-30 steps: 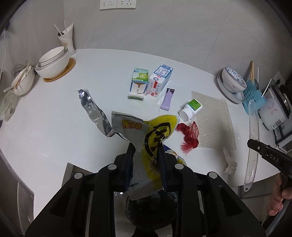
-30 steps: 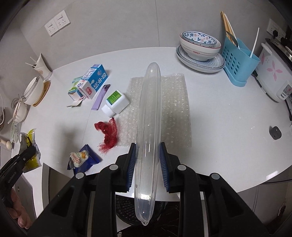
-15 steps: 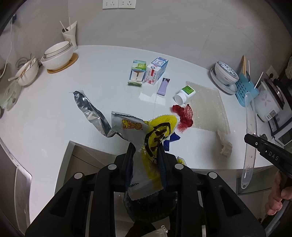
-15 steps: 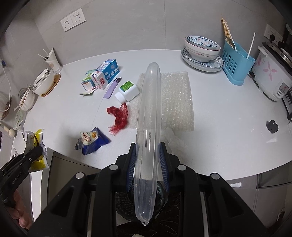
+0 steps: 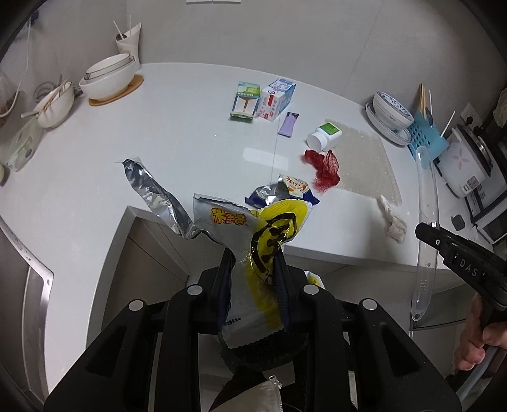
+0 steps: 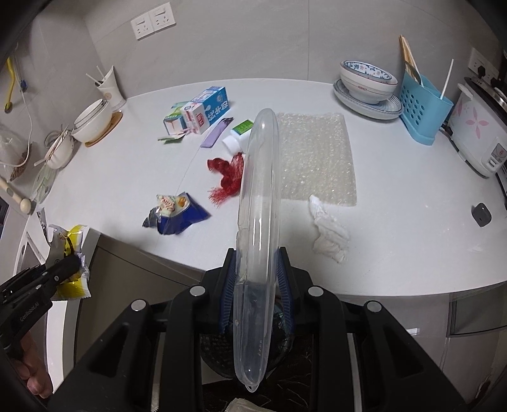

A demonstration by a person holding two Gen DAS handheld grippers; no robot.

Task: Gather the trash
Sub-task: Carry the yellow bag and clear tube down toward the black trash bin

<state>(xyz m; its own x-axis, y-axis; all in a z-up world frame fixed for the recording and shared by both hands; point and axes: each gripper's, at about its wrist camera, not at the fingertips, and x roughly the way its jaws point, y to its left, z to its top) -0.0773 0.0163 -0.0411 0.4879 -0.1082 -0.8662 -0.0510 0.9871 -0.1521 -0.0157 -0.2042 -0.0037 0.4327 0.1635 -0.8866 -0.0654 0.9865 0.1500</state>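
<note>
Squarely between jaws: snack wrapper [image 5: 263,250], tube [image 6: 258,222].

left hand-held gripper [image 5: 252,258] clamped | right hand-held gripper [image 6: 258,258] clamped, angled down

Counter [image 6: 412,247]: white, curved front edge.
Bowls [image 5: 107,79]: stacked on a round wooden mat, far left.
Cup [image 6: 111,87]: white, sticks held inside, by the wall.
Patterned bowl [image 6: 367,79]: set on a plate, far right.
Blue caddy [image 6: 424,107]: chopsticks held upright.
Rice cooker [image 6: 478,136]: flower print, right edge.
Sockets [image 6: 153,23]: mounted on the wall.
</note>
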